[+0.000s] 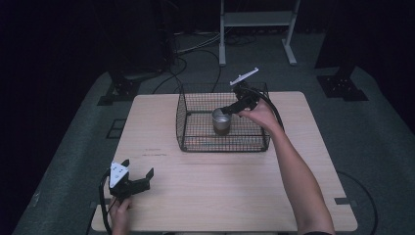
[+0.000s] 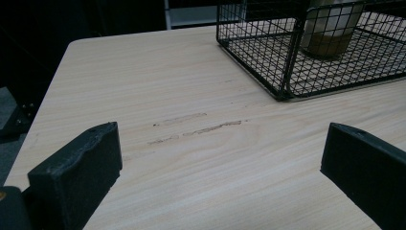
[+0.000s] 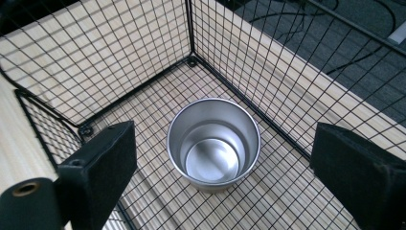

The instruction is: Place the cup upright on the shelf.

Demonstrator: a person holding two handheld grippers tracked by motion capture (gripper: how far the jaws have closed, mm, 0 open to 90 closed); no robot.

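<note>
Before us, our brushed, softly shiny metal cup [image 3: 213, 143], black wire-mesh basket [image 3: 143, 57], matt pale wood-grain table [image 2: 191, 158].

The right gripper [image 1: 228, 110] reaches forward on an outstretched arm with jaws spread wide, while the left gripper [image 1: 138, 179] sits low, near the person, jaws likewise apart.

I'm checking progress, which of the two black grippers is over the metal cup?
The right gripper, jaws open above the shiny steel cup inside the black wire basket; the left gripper rests near the table's front.
</note>
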